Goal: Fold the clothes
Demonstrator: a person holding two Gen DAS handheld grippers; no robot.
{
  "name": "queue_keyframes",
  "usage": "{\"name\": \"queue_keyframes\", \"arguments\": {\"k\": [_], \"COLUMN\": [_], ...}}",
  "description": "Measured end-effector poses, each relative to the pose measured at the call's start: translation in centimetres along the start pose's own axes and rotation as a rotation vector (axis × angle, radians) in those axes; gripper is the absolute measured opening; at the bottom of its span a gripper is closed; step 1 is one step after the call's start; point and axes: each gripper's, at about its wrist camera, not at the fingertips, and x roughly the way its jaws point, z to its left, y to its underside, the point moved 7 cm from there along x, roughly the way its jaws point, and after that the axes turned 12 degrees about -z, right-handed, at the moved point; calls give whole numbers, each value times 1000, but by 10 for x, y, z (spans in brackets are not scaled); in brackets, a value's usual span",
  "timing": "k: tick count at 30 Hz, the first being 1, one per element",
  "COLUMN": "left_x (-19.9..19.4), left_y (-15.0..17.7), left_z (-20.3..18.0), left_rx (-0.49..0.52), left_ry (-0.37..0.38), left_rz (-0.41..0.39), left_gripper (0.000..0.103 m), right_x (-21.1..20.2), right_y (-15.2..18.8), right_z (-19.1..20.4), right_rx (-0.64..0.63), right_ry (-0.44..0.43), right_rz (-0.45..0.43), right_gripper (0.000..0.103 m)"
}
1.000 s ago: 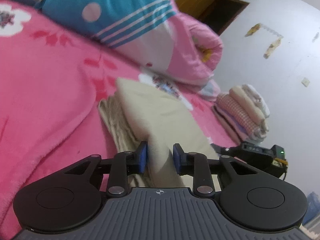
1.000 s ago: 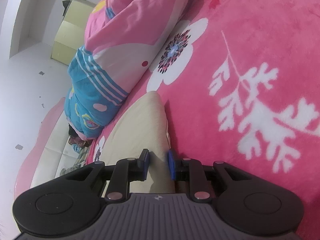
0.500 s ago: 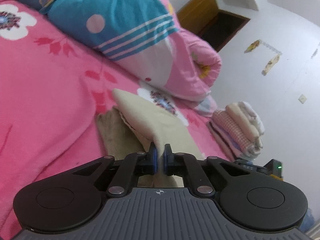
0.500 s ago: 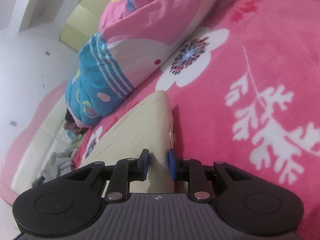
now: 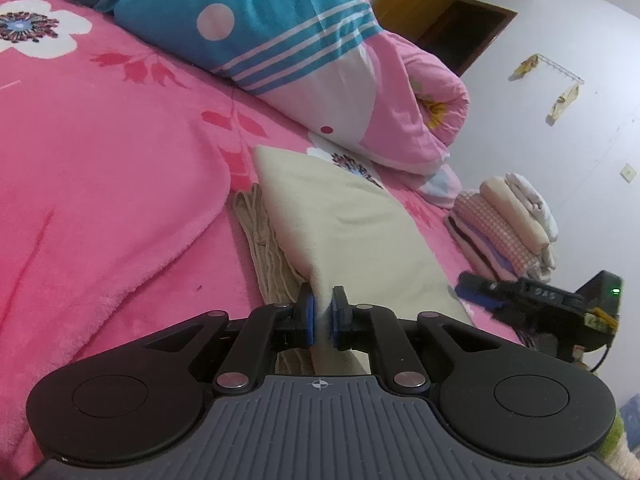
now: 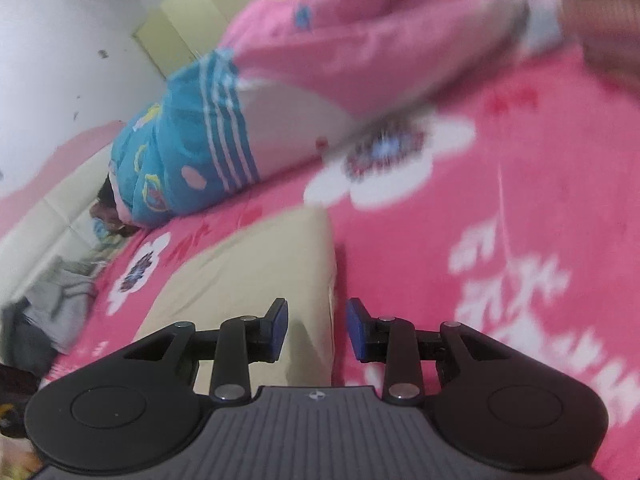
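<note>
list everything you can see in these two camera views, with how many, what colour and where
cream garment: one, cream, on the blanket, near edge pinched
blanket: one, pink with white flowers, covering the bed
rolled quilt: one, blue, white and pink, behind the garment
folded clothes stack: one pile, pink check, cream, white, far right
left gripper: black, blue pads, shut on the garment
right gripper: black, blue pads, jaws opening, garment edge between, unpressed

Left tongs [image 5: 322, 318] pinched nearly closed; right tongs [image 6: 316, 330] opening.
</note>
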Motion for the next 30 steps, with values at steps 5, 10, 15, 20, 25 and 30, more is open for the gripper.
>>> {"name": "queue_keyframes", "arguments": {"k": [5, 10, 15, 20, 25, 30], "left_x": [-1, -6, -20, -15, 9, 16], "left_y": [-1, -8, -26, -34, -12, 0], "left_z": [-1, -4, -17, -38, -43, -32], "left_rx": [12, 58, 215, 265, 300, 297], "left_ry": [0, -39, -108, -36, -28, -57], "left_rz": [-7, -46, -193, -223, -95, -39], "left_gripper": [12, 26, 26, 26, 26, 26], "right_x": [-10, 10, 10, 5, 8, 22], "right_y": [5, 47, 53, 53, 48, 9], "right_z": [37, 51, 53, 58, 70, 85], "right_rx": [-185, -311, -337, -388, -478, -591], "right_ry": [-71, -78, -61, -50, -62, -84], "right_rz": [-26, 97, 86, 86, 116, 71], "right_gripper": [35, 35, 35, 36, 36, 35]}}
